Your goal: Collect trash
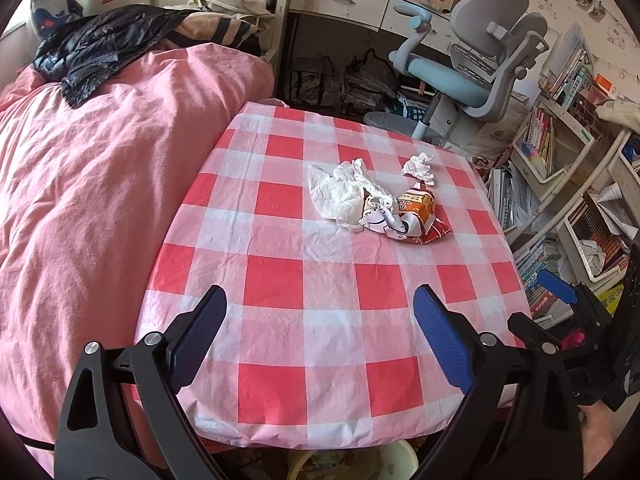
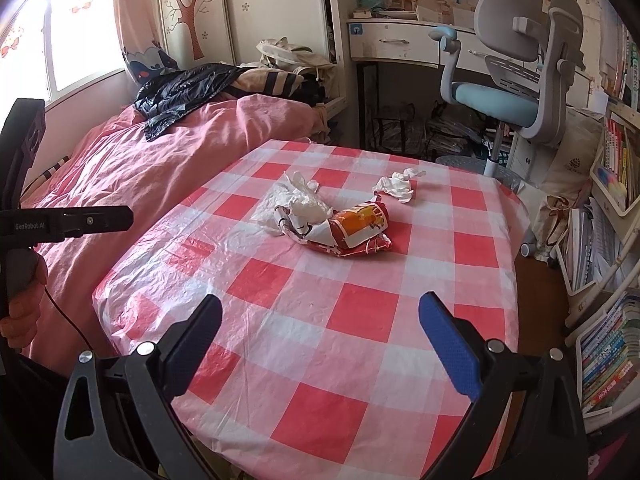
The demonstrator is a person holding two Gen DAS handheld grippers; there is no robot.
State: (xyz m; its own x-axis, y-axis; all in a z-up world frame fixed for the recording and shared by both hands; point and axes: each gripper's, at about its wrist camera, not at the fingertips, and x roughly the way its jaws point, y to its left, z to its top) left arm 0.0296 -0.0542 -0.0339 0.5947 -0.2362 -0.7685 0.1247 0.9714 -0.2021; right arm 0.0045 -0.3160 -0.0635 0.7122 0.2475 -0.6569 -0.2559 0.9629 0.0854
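On the desk (image 1: 320, 320), 2 tissues & 1 wrapper (image 2: 352, 228): both jaws spread; approach wrapper w/ right gripper (image 2: 320, 336) low, pinch mid-body.

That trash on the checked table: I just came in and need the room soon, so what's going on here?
A person holds tongs in each hand, and both the left tongs and right tongs are open and empty above the near edge of the table. Nothing is picked up yet. A big tissue, a small tissue and a snack wrapper lie further back on the table.
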